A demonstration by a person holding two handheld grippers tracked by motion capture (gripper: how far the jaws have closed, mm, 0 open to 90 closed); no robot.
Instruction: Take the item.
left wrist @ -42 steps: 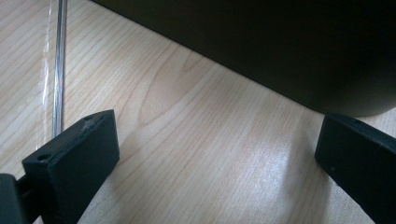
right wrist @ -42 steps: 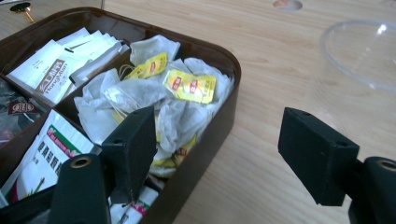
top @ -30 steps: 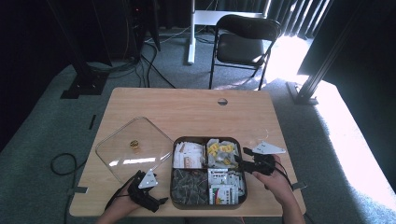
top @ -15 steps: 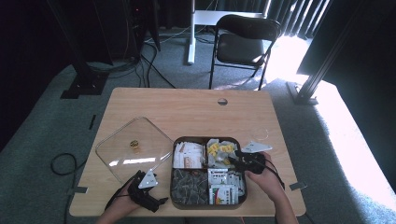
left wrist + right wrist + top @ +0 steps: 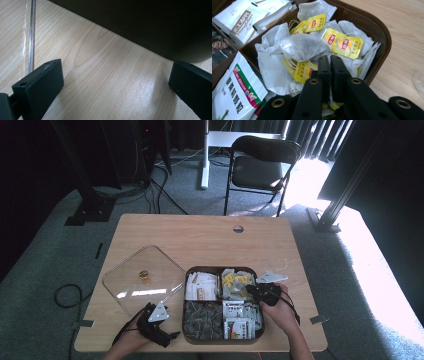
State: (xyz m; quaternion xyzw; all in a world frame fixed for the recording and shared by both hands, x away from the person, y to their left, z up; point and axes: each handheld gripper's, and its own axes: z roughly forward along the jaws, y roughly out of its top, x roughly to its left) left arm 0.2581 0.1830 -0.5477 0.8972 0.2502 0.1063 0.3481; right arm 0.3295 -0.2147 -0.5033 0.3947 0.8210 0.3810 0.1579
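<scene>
Right hand-held gripper (image 5: 329, 60) closing together over tea bags (image 5: 312, 47) in tray's (image 5: 260, 332) far right compartment, nipping yellow tag (image 5: 305, 71), I think. Jaws have just been closing. Next: lifting gently, checking bag follows. Left hand-held gripper (image 5: 115, 82) resting apart on worktop (image 5: 200, 240).

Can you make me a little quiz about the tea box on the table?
1. How many compartments does the dark brown plastic tray have?
2. True or false: the right gripper is over the white tea bags with yellow tags.
3. The clear square plastic lid is: A) on the tray, B) on the wooden table left of the tray, C) on the chair.

Key: 1. Four. 2. True. 3. B.
</scene>
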